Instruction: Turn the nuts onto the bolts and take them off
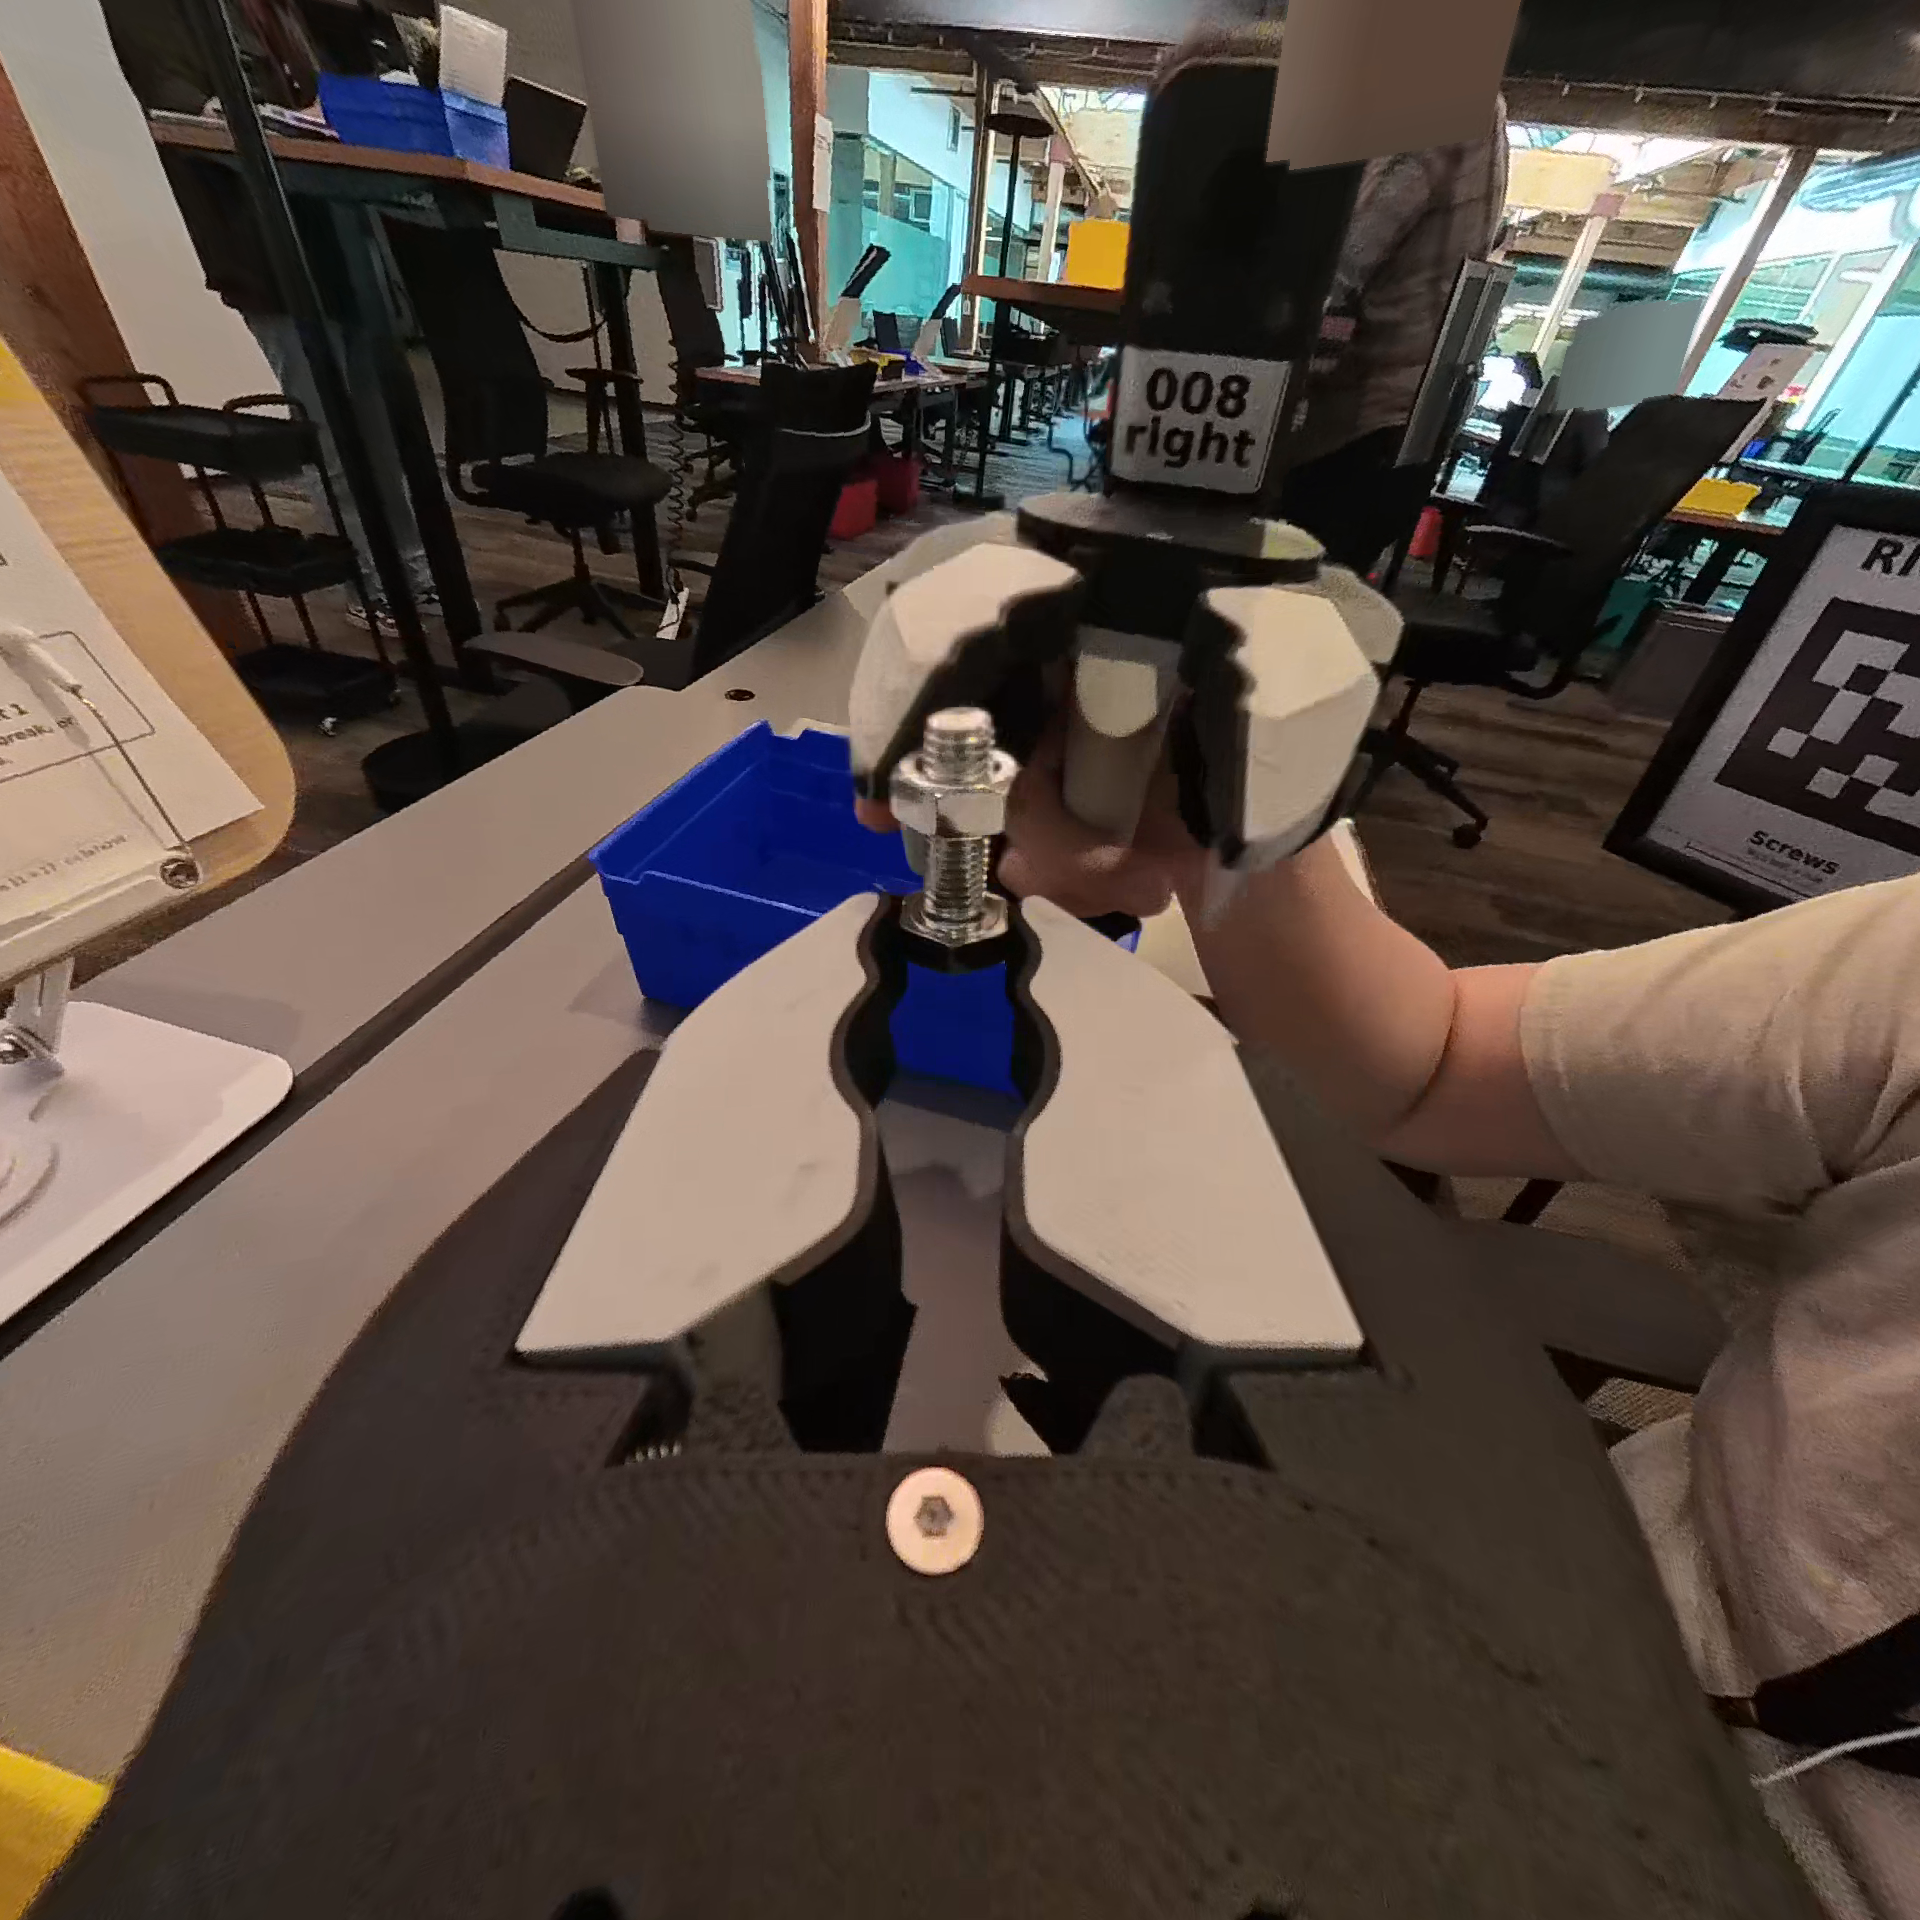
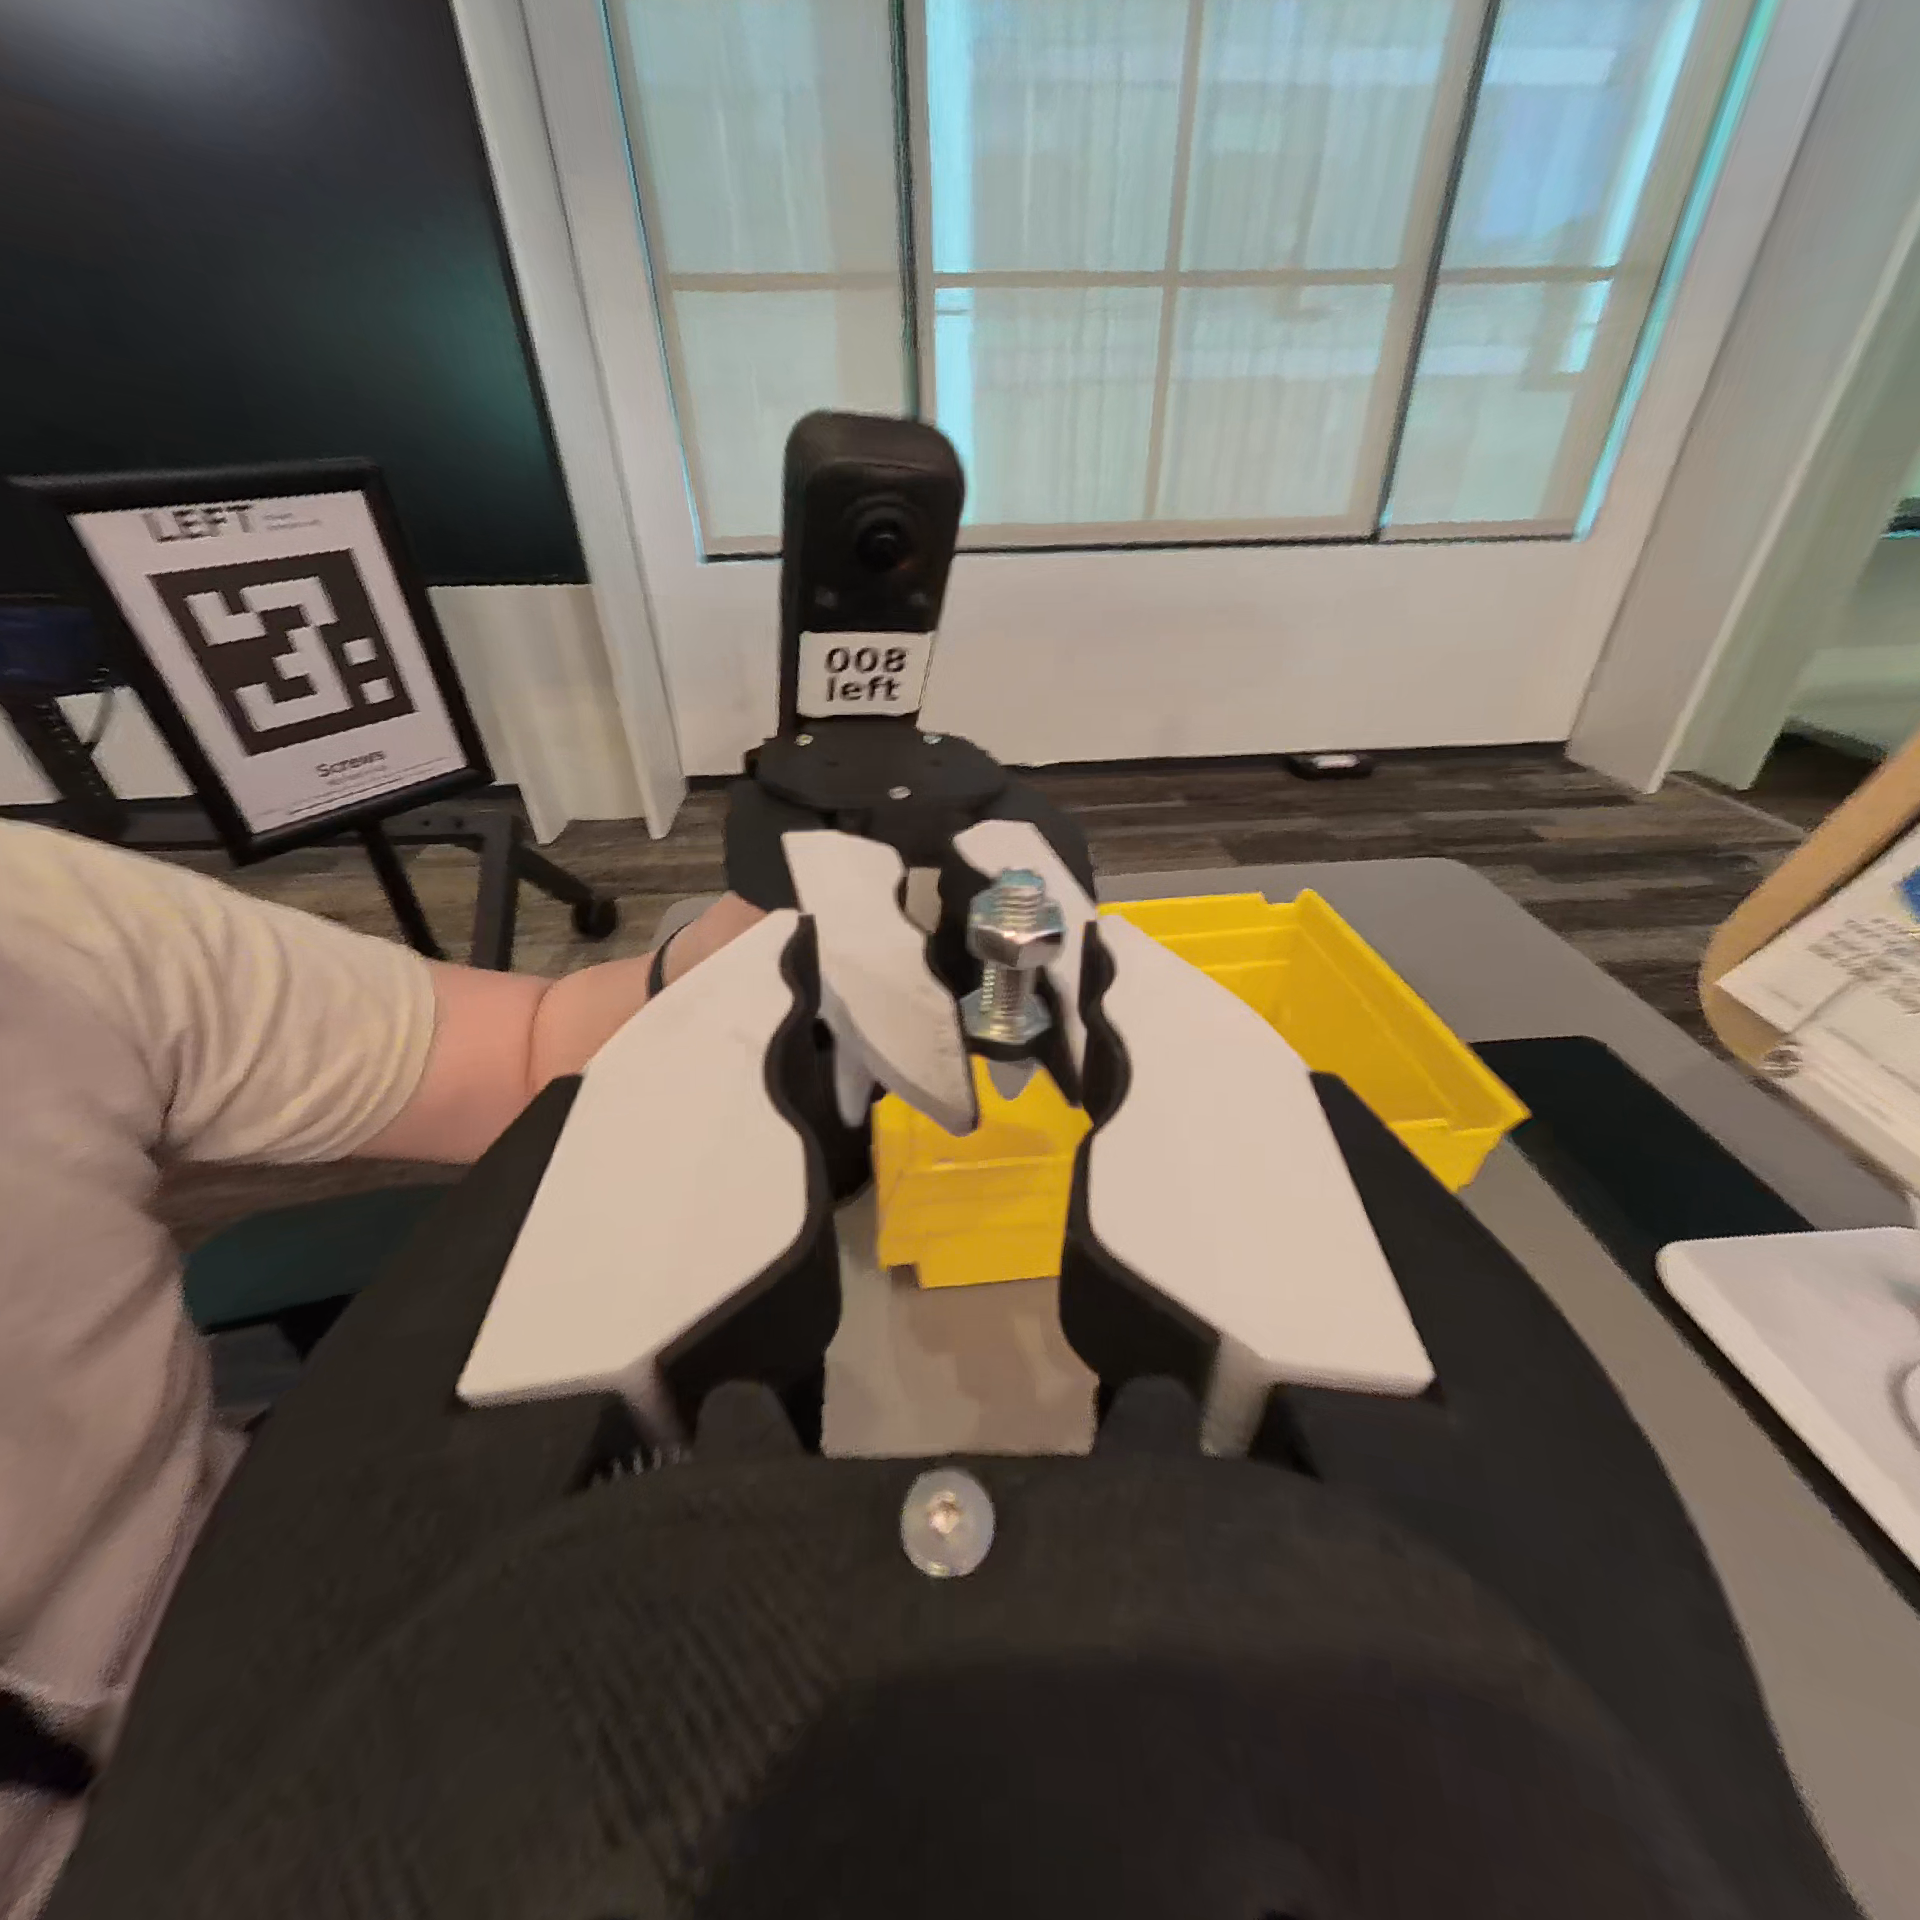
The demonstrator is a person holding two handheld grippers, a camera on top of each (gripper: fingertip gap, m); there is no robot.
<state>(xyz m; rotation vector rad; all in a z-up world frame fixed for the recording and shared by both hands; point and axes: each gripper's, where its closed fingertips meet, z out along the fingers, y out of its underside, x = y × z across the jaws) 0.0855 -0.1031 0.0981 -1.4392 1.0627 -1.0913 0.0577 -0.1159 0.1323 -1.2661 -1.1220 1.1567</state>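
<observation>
Bolt (image 1: 948, 831) stands upright over the blue bin (image 1: 727, 862), head clamped in the left gripper (image 1: 951, 935). Right gripper (image 2: 940, 997) is spread, fingers flanking the nut (image 1: 953, 788) near the top — next, I judge, close and twist.

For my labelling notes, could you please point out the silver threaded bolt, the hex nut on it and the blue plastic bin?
silver threaded bolt (image 1: 951, 868): left wrist view, bare thread.
hex nut (image 1: 952, 796): left wrist view, front face.
blue plastic bin (image 1: 717, 904): left wrist view, front wall.
</observation>
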